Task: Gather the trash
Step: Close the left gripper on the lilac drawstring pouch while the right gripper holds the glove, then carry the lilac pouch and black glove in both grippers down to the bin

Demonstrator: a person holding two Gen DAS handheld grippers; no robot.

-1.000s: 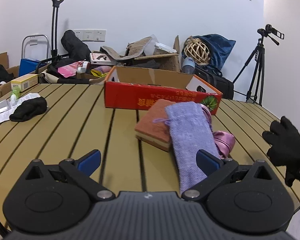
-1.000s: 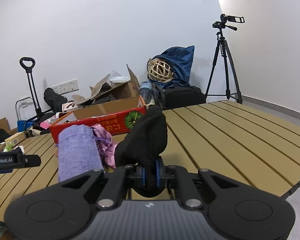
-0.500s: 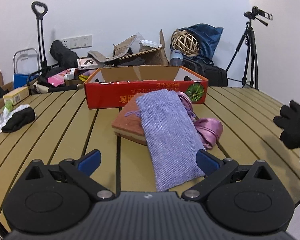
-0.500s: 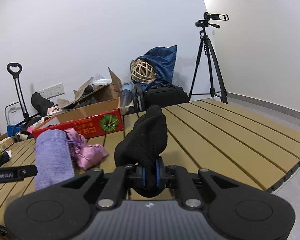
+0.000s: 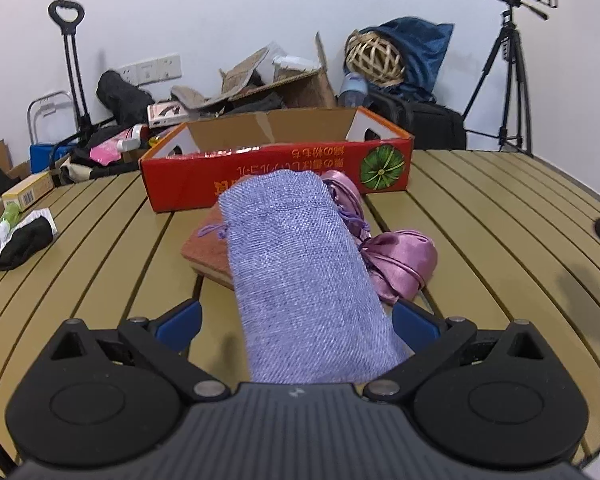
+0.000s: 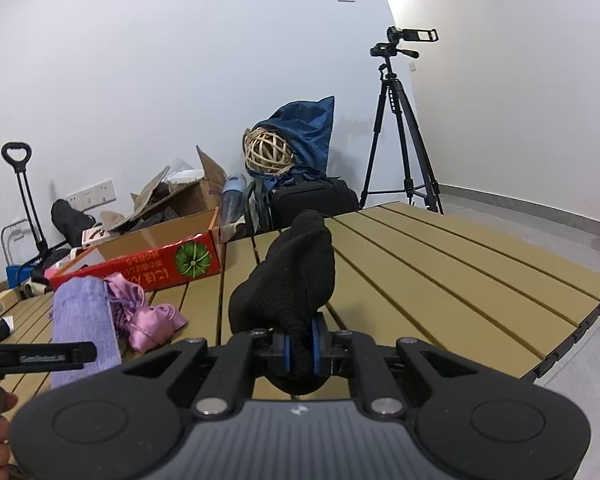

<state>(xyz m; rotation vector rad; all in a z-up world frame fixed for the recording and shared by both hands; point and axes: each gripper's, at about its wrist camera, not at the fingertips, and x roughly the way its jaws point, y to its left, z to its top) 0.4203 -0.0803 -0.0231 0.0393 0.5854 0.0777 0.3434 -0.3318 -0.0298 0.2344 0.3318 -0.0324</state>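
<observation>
Between the wide-spread, empty jaws of the left gripper lies the lavender pouch, pick-up step apparently underway, next move likely closing on it, while the right gripper stays out, clamped on a black glove.

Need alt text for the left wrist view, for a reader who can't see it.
The open left gripper straddles the near end of a lavender woven drawstring pouch on a slatted wooden table. The pouch lies over a brown sponge block, beside a pink satin pouch and before a red cardboard box.
</observation>
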